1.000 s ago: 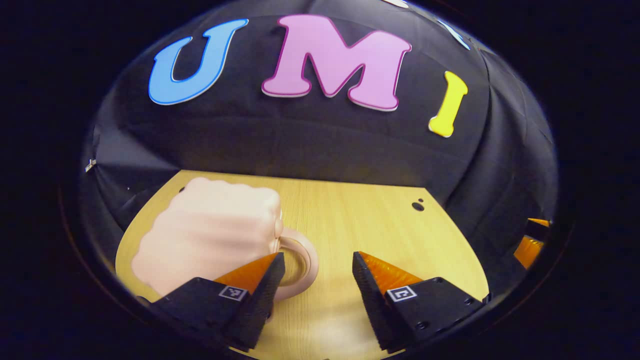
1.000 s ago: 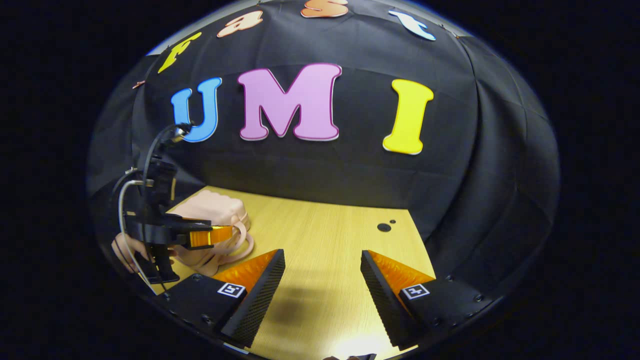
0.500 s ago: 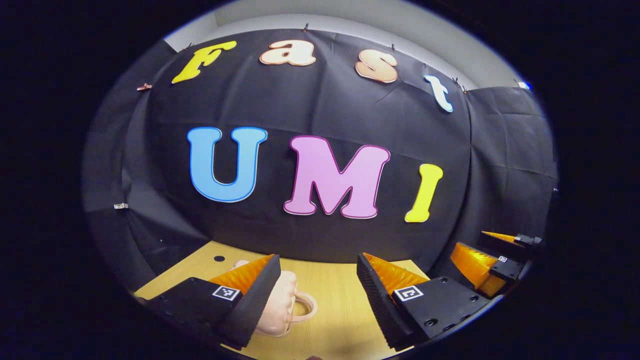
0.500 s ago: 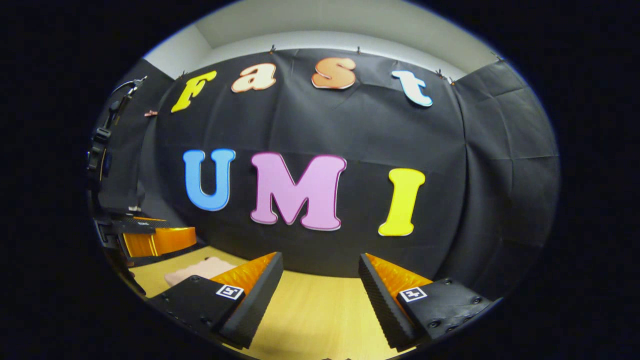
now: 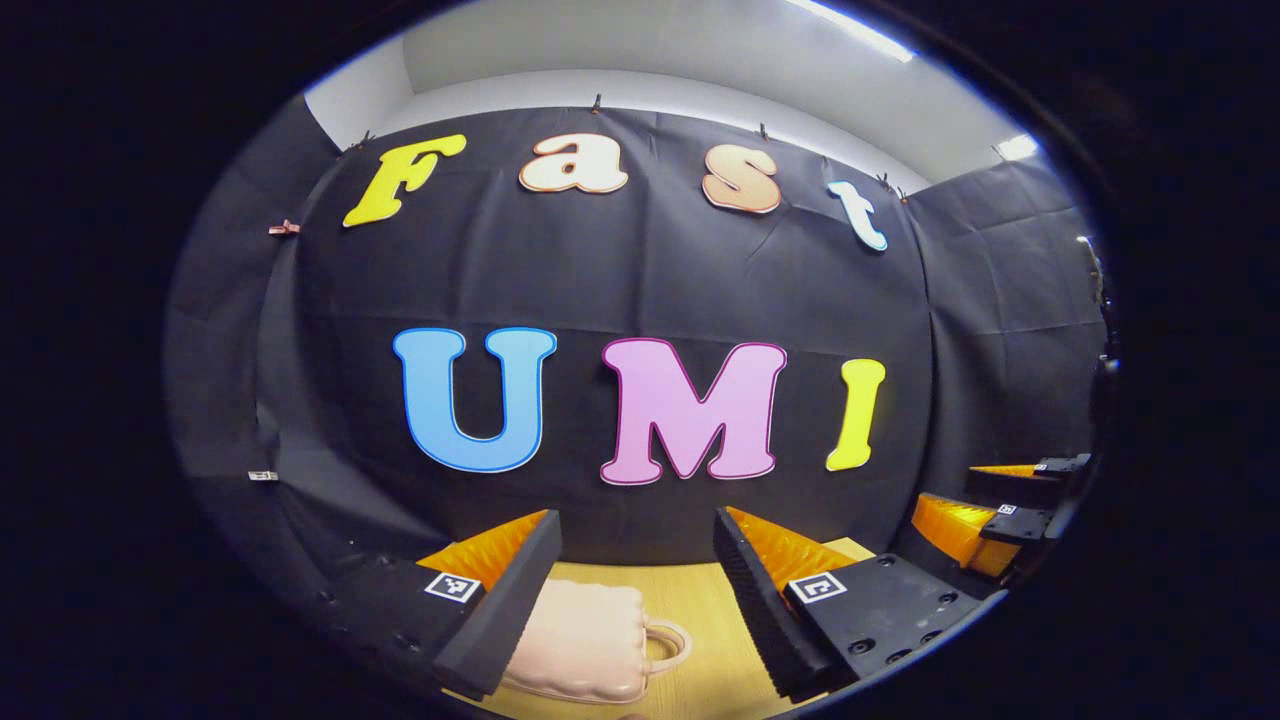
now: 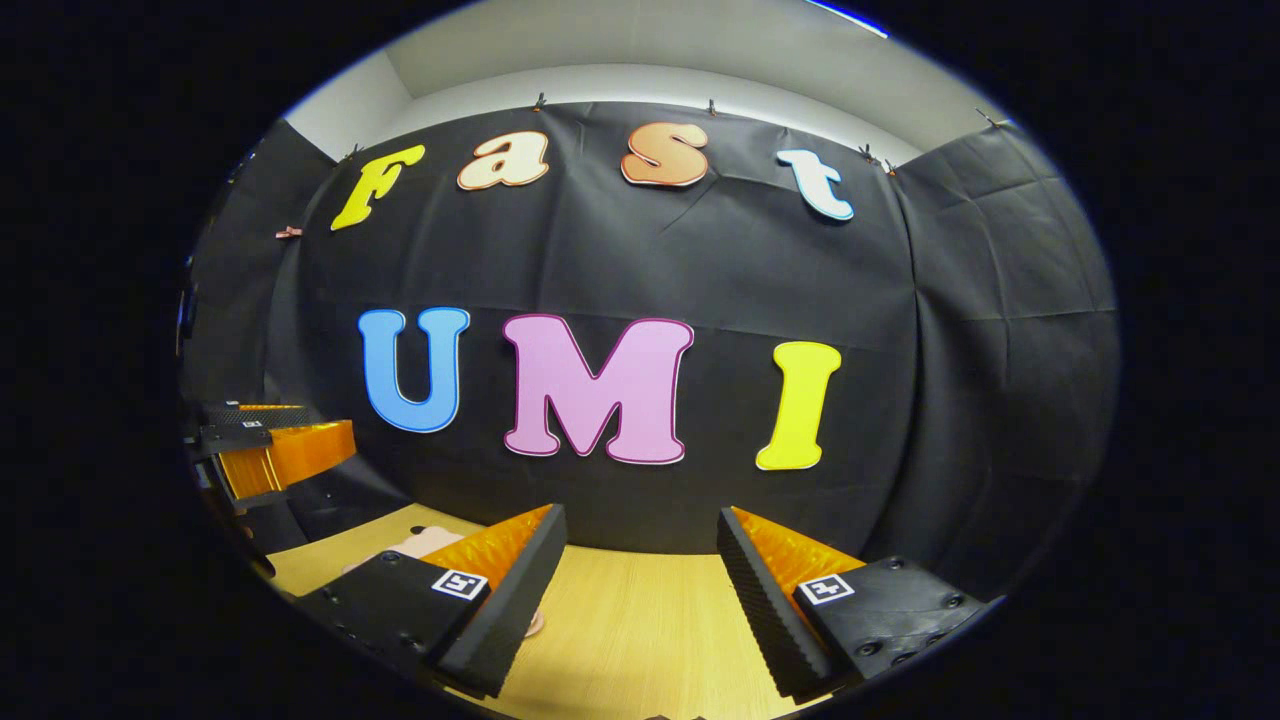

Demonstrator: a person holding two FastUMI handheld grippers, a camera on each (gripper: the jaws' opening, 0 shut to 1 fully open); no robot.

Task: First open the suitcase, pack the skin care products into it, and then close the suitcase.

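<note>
Left gripper view: the left tongs point(image 5: 637, 560) stand wide open with nothing between the fingers, raised above the wooden tabletop point(image 5: 705, 660) and facing the booth wall. The pink suitcase point(image 5: 585, 640), closed and lying flat, rests on the tabletop low in the frame, partly behind the left finger, with its loop handle point(image 5: 668, 645) turned toward the gap between the fingers. The right tongs point(image 5: 985, 510) appear at the right edge, well apart from the suitcase.

Right gripper view: the right tongs point(image 6: 640, 560) are likewise wide open and hold nothing, above bare tabletop point(image 6: 630, 640). A pale pink sliver of the suitcase point(image 6: 425, 542) shows behind the left finger. The left tongs point(image 6: 275, 450) appear at the left edge, above the tabletop.
</note>
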